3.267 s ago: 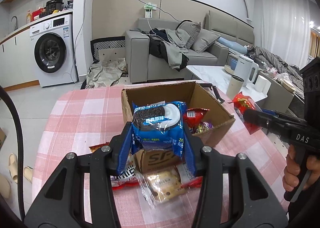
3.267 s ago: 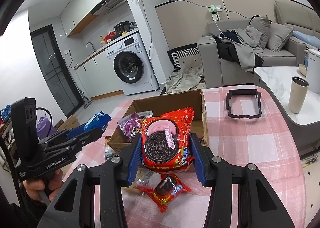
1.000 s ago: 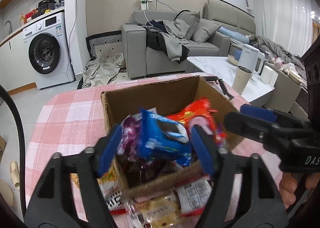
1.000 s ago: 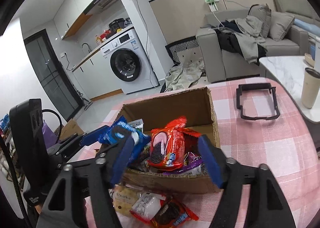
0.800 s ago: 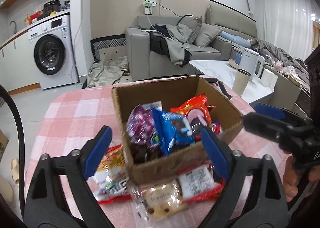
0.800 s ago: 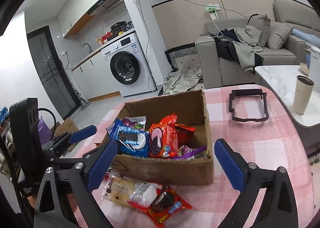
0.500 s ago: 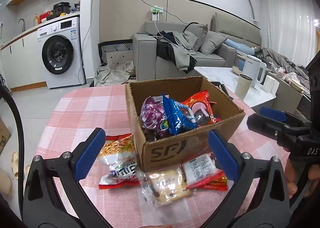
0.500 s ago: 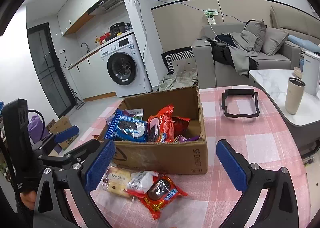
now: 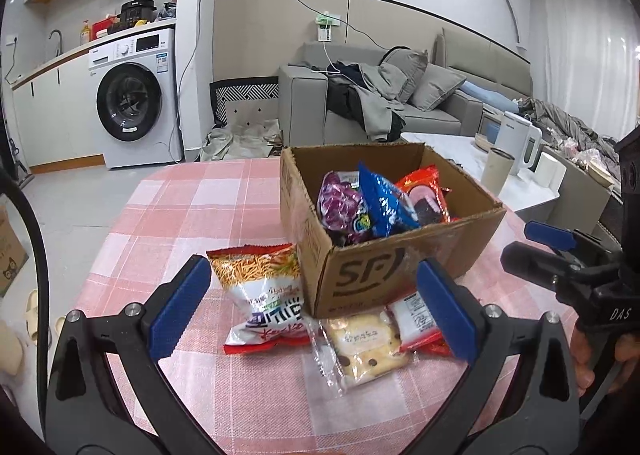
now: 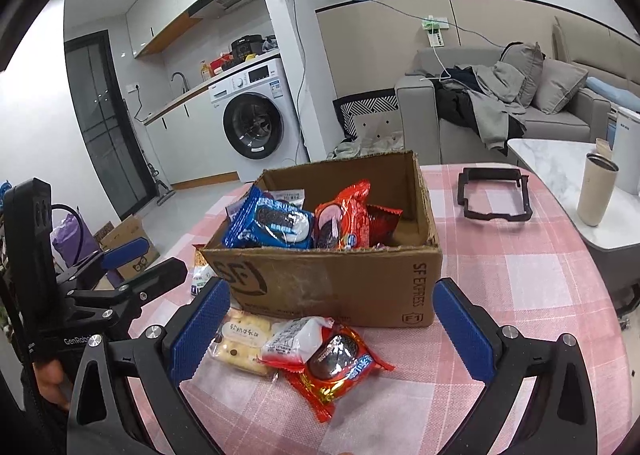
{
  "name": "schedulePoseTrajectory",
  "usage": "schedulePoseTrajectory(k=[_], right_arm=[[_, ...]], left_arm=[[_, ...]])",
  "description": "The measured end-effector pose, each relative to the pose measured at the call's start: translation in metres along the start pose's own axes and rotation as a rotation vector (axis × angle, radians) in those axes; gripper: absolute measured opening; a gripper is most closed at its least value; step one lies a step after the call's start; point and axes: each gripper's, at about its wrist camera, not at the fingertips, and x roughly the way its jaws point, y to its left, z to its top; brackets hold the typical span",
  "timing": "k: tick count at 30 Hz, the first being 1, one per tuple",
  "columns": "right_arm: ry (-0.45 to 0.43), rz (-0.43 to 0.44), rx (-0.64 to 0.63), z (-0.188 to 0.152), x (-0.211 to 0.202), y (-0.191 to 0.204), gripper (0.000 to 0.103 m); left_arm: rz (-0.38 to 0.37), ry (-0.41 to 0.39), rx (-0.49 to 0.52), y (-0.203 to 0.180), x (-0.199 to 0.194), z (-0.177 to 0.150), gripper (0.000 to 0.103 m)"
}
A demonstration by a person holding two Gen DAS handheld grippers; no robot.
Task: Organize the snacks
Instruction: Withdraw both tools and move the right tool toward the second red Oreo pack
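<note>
The blue cookie pack and red cookie pack, gripped earlier, were now seen inside the cardboard box at frame centre. The left gripper and right gripper were spread wide, empty, over packets left on the table.

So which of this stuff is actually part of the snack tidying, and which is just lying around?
Part of the job:
cardboard box
blue cookie pack and red cookie pack, in the box
noodle snack bag, bread pack, red wrapper, on the table

Just lying about:
black frame
beige cup
washing machine
sofa
</note>
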Motion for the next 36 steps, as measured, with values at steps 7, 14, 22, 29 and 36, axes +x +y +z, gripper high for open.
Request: schedulePoseTrajectory(k=[7,14,22,29,36], right_arm=[[0.016,0.020,0.037,-0.013,0.008,-0.010,0.103],[0.047,-0.004,0.033,-0.019,0.014,-0.014,0.103],[0.121,-0.067,0.019,-0.028,0.027,-0.017,0.103],[0.225,-0.110,-0.009,-0.039,0.046,-0.018,0.103],[0.280,-0.109,-0.072,-0.048,0.054,-0.010,0.103]], left_arm=[[-0.005,0.036,0.011,-0.005,0.012,-0.014,0.102],[-0.008,0.047,0.024,-0.010,0.025,-0.022,0.102],[-0.001,0.120,0.037,-0.011,0.043,-0.031,0.102],[-0.015,0.166,0.054,-0.012,0.057,-0.038,0.102],[-0.020,0.193,0.064,-0.014,0.068,-0.044,0.102]])
